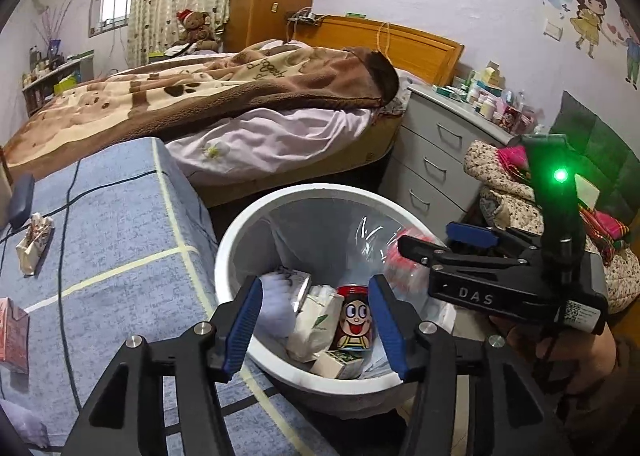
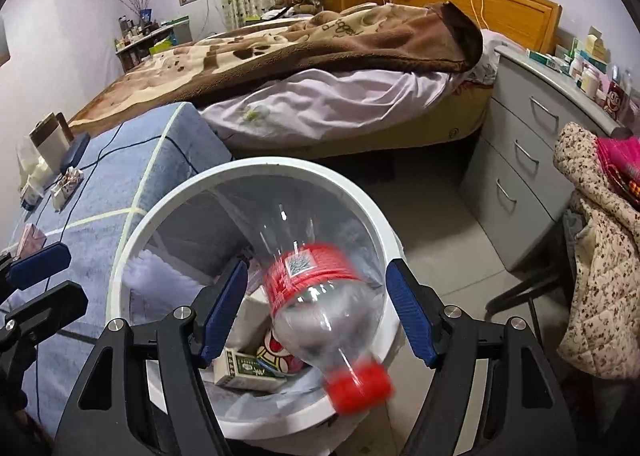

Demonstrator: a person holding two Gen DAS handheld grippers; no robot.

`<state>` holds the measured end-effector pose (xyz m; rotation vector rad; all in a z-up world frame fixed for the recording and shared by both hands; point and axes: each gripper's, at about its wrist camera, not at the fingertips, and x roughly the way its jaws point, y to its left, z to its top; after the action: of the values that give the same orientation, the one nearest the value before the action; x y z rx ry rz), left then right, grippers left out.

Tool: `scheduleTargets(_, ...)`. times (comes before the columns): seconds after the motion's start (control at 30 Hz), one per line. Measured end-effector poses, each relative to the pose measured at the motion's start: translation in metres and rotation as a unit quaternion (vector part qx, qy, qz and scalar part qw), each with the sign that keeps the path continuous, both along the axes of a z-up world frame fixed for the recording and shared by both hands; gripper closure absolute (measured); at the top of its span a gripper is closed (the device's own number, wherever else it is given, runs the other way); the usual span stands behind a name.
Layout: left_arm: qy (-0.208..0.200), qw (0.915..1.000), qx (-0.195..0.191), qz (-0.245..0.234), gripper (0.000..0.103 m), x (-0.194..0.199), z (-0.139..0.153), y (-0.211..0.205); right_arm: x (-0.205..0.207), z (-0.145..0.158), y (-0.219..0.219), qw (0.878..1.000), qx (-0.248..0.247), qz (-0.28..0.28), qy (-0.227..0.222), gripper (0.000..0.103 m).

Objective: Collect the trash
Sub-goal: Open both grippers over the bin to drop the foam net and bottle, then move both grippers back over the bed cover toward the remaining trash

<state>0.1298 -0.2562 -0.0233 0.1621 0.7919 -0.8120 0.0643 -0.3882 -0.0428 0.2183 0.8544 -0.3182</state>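
A white trash bin (image 1: 320, 192) (image 2: 280, 172) with a clear liner stands below both grippers. Inside lie a red cartoon-face can (image 1: 354, 320), a white carton (image 1: 316, 320) and a small green-printed box (image 2: 248, 370). My left gripper (image 1: 316, 328) hangs open over the bin with nothing pressed between its pads; a blurred white scrap (image 1: 276, 296) shows beside its left pad. My right gripper (image 2: 318, 312) is open too. A clear plastic bottle (image 2: 316, 288) with a red label and red cap sits blurred and tilted between its jaws, with a gap to the left pad.
A blue-covered surface (image 1: 120, 240) left of the bin carries a crumpled wrapper (image 1: 34, 240), a red box (image 1: 12, 332) and a black cable. Behind is a bed with a brown blanket. Grey drawers (image 1: 432, 160) and a chair draped with a floral coat (image 2: 600, 256) stand right.
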Motion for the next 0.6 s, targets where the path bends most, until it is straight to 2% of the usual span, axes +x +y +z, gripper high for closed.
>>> scheduleTargets(0.6, -0.023, 0.9986, -0.013, 0.045, 0.048, -0.003, 0.019, 0.052, 0.001, 0.020, 0.034, 0.999, -0.006, 0.021, -0.036, 0.030)
